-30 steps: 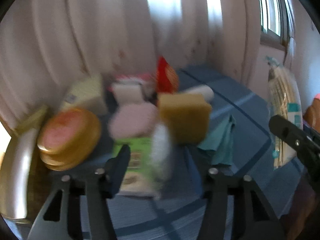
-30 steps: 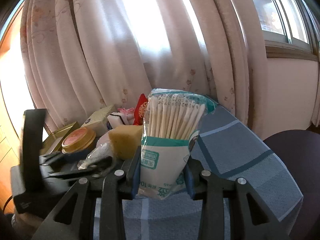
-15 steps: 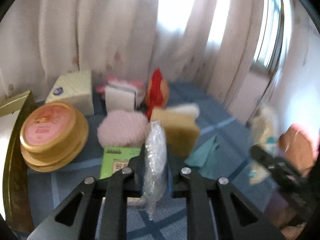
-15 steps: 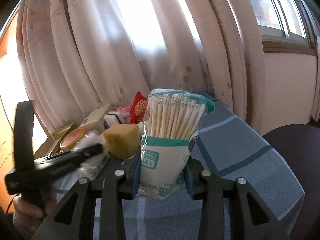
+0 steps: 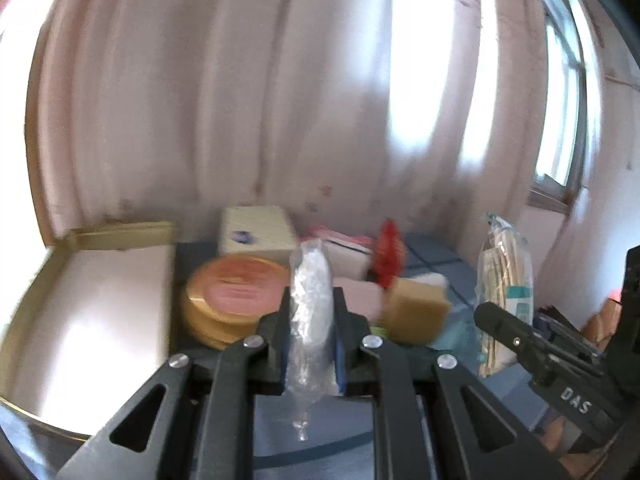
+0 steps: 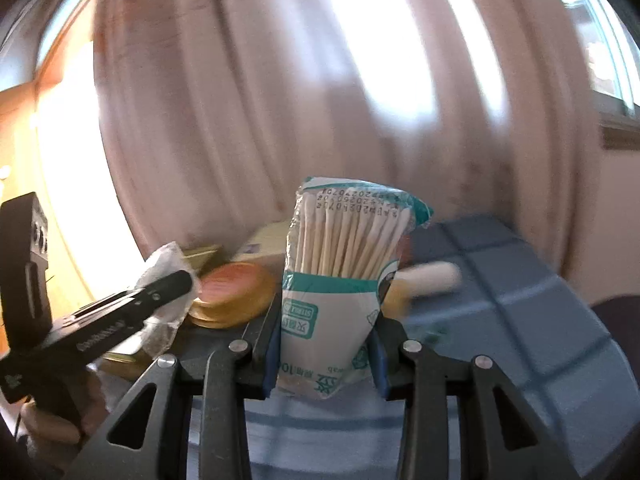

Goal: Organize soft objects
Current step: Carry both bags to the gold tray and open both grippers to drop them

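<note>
Both grippers are clamped, we see: left (image 5: 310,316) on a clear bag (image 5: 310,308), right (image 6: 326,334) on a swab pack (image 6: 344,280) with blurred print.

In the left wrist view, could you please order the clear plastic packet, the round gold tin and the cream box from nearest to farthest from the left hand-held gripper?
1. Clear plastic packet: clamped between the fingers of the left hand-held gripper.
2. Round gold tin: just beyond, to the left.
3. Cream box: farthest, behind the tin, by the curtain.
</note>
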